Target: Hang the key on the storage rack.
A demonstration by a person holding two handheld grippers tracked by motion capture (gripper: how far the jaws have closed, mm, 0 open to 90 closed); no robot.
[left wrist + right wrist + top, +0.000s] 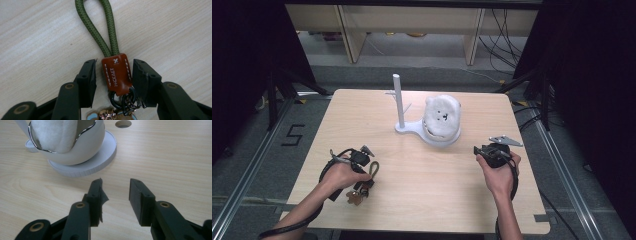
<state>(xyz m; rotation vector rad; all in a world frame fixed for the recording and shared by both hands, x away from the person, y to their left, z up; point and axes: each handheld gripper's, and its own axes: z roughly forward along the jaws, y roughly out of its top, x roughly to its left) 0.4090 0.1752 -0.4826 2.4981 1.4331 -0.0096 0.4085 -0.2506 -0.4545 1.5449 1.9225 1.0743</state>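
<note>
A keychain lies on the wooden table at the front left: an olive-green cord loop (100,27) ends in a brown leather tab (117,73) with metal rings and charms (125,100) below it. In the high view the keychain (362,185) sits under my left gripper (362,172). My left gripper (114,80) is open, one jaw on each side of the leather tab, with small gaps to it. My right gripper (488,151) hovers open near the white egg-shaped holder (442,120). Nothing is between the right gripper's (115,197) jaws.
A white stand with an upright post (398,100) and side pegs shares a base with the egg-shaped holder (75,147), which holds white fluffy material (53,135). A round hole (123,123) is in the tabletop behind it. The table edge is near both forearms.
</note>
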